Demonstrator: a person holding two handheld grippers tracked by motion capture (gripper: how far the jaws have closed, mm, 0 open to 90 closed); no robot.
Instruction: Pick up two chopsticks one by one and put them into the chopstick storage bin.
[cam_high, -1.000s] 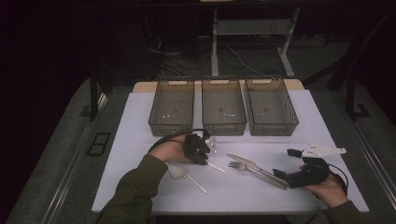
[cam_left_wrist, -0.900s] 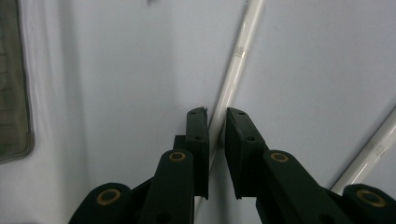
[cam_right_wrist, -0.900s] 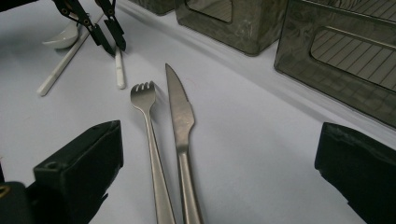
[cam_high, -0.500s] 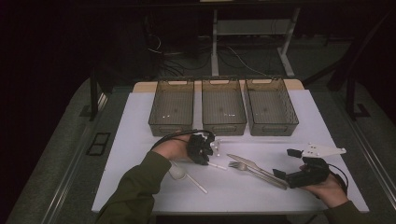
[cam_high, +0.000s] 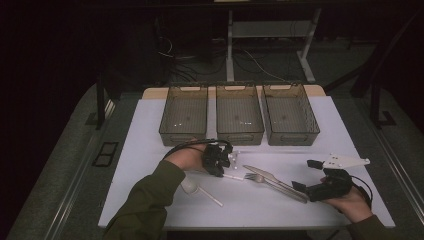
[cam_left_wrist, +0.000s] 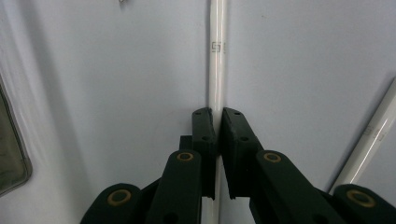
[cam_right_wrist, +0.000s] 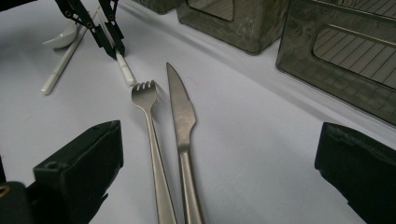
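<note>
the right gripper rests low at the near right of the table, its jaws spread wide and holding nothing, with the steel fork and steel knife lying side by side on the surface just ahead of it, handles toward it. farther in, the left gripper is clenched on the thin white plastic handle of a utensil, gripping partway along the stem while it lies flat on the table; which kind of utensil it is cannot be told. a white plastic spoon lies near the person's left forearm. the white piece looks very light, smooth and a little bendy, so it may slip or twist between the pads; a hold nearer the middle of the stem should keep it level. the steel pieces look heavier, stiff and slick, lying flat and so harder to pinch. beyond stand three grey bins in a row, seemingly empty.
</note>
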